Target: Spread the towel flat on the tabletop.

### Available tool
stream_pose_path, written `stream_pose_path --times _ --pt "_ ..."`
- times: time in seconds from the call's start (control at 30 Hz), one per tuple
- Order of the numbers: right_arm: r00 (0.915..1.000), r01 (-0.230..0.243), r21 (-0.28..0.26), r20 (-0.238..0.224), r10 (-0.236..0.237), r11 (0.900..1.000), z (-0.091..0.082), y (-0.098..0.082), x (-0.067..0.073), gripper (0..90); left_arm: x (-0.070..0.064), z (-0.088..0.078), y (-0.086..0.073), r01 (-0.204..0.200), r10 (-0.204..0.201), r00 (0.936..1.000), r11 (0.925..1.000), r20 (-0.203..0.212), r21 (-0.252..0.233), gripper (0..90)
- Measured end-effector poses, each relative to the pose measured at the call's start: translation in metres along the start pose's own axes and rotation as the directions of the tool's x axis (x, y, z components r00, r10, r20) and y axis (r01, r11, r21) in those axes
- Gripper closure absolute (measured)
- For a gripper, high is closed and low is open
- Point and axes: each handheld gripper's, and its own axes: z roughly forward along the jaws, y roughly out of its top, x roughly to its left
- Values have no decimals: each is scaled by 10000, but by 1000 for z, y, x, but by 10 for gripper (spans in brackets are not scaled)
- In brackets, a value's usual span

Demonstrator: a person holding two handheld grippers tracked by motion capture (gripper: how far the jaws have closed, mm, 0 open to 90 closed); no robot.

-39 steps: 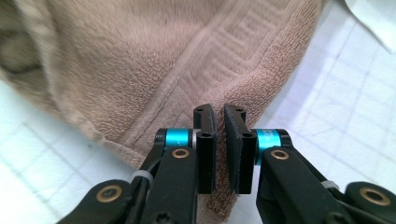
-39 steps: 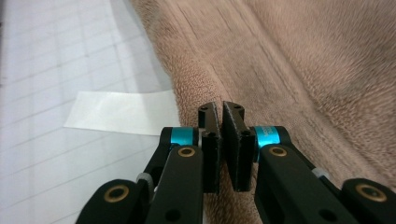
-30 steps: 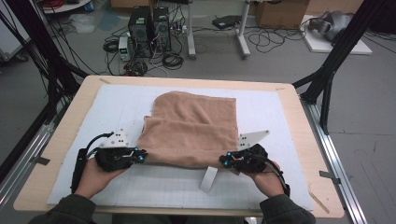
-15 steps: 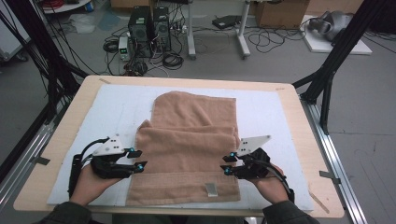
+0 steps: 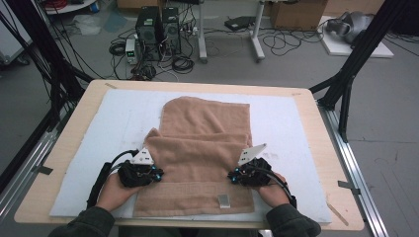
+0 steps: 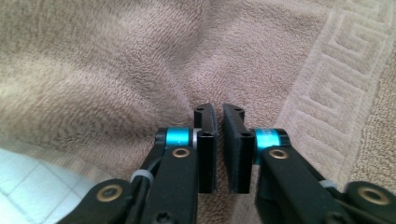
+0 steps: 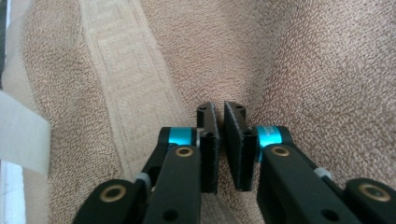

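Observation:
A tan towel [image 5: 205, 133] lies partly folded on the white mat, its near band flat toward the front edge. My left gripper [image 5: 157, 174] sits at the towel's left side and my right gripper [image 5: 232, 176] at its right side, both low on the cloth. In the left gripper view the jaws [image 6: 218, 108] have just been closing and stand nearly together, with towel [image 6: 116, 56] puckering into their tips. The right gripper [image 7: 219, 106] has just been closing too, pinching a crease of towel [image 7: 303, 56] beside the patterned border.
A white mat [image 5: 99, 123] covers the wooden table [image 5: 306, 94]. A small white label [image 5: 224, 200] lies on the towel's near band and shows at the left edge of the right gripper view [image 7: 23, 135]. Black frame legs and cables stand beyond the table.
The towel's near part, held bunched at the grippers a second ago, has dropped and spread flat toward the front edge. Both grippers have sunk onto the cloth at its sides.

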Motion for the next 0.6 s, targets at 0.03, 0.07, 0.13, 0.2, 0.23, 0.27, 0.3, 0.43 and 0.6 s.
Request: stream_pose_path --times 0.03,0.07,0.13,0.2,0.23,0.27,0.3,0.43,0.6 --pt "10000 -9 -3 -31 9 10000 0 0 1 859 -1 -1 0 -11 11 10000 10000 26 -12 853" --pt "9999 -30 -40 -116 29 10000 -1 0 1 859 -1 -2 -2 149 -147 9998 9998 110 -135 855" --pt "9997 -87 -88 -238 85 9999 -2 -2 4 859 0 -5 -7 375 -367 9990 9987 237 -350 856" --pt "9994 -103 -285 -320 94 9995 -5 -3 8 859 -1 -9 -11 508 -491 9983 9971 321 -561 857" --pt "9992 -163 -350 -381 149 9993 -6 -4 10 859 -3 -12 -14 593 -568 9977 9956 365 -727 857" --pt "9989 -159 -426 -451 140 9990 -8 -4 12 860 -5 -15 -16 656 -620 9972 9940 424 -871 857" --pt "9990 -120 -475 -440 99 9988 -9 -5 15 860 -7 -18 -18 651 -607 9971 9930 463 -989 857" --pt "9983 -30 -629 -579 -7 9980 -13 -7 27 859 -18 -27 -24 686 -619 9965 9900 570 -1233 857" --pt "9965 -45 -1021 -836 -40 9948 -18 -11 44 858 -29 -37 -33 731 -620 9950 9864 789 -1475 857"
